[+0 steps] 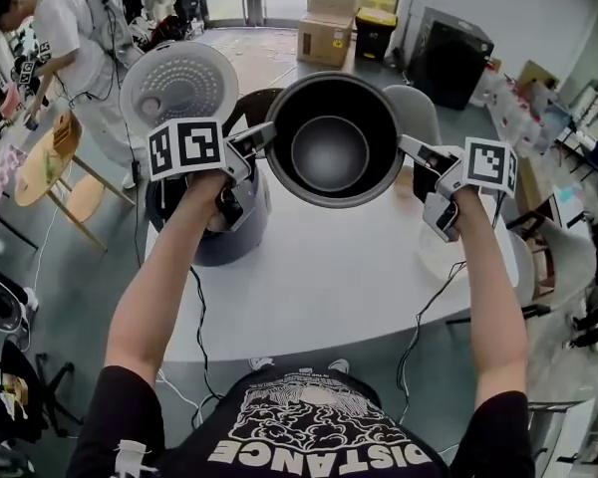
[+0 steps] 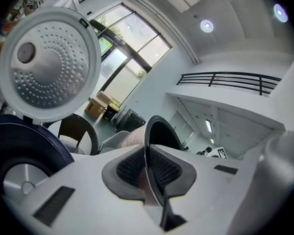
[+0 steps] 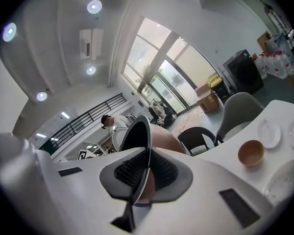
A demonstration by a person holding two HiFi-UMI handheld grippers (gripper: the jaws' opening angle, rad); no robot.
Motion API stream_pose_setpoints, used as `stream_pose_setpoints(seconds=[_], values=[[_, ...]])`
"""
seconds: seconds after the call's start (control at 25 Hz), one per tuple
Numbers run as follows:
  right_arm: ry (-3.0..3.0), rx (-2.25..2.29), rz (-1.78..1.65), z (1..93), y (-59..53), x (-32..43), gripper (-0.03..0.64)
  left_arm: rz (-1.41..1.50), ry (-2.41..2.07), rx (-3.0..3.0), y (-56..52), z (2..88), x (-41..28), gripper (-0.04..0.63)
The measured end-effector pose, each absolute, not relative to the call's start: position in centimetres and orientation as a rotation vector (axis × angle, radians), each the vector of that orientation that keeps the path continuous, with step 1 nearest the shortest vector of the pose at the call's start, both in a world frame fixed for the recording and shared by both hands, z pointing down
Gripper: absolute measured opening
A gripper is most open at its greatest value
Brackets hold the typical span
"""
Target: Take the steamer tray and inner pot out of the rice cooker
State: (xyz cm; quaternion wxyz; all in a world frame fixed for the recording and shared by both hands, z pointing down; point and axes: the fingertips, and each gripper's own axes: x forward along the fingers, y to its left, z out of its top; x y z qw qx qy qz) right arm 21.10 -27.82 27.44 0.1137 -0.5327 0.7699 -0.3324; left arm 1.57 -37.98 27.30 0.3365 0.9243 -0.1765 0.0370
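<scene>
**White worktop below, pot held up by its rim on both sides**

White and round-cornered, the worktop [image 1: 319, 277] fills the middle of a busy workshop room. The inner pot [image 1: 331, 142] hangs in the air above its far edge, clear of the rice cooker [image 1: 211, 232]. The cooker stands at the left edge with its lid [image 1: 179, 83] tipped up. The left tongs [image 1: 262, 137] and the right tongs [image 1: 407, 149] are each closed almost fully on the pot's thin rim, on opposite sides, with ribbed pads pinching the lip.

The pot looks empty, so I judge it stiff and fairly light, but its dark coating is probably slick. The rim is a narrow hold, and the pot could swivel or slip if one side dips. Keeping both grips level seems the safest way to carry it.

A brown bowl [image 3: 250, 152] and small plates [image 3: 271, 132] sit toward the right edge. A cable [image 1: 416, 327] trails off the near edge, and chairs stand beyond the far edge. The bare middle looks like free space for setting the pot down. I cannot pick out the steamer tray with any certainty.
</scene>
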Motion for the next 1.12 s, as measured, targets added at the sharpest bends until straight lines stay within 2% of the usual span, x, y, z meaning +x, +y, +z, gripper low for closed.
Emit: stream_pose_setpoints(seconds=[0.2,0.68,1.12], values=[[2.155,-1.657,-1.01,30.4,-22.6,28.2,0.041,0.174,-0.4,2.39,-34.2,30.4,9.2,0.043],[1.948,-1.696,-1.257,40.4,-18.5,37.3,0.041,0.398,-0.393,2.263,-31.3,40.4,19.1,0.043],[1.869,-1.621,-1.53,48.5,-18.0,40.4,0.041,0.61,-0.478,2.137,-30.0,48.5,22.0,0.051]])
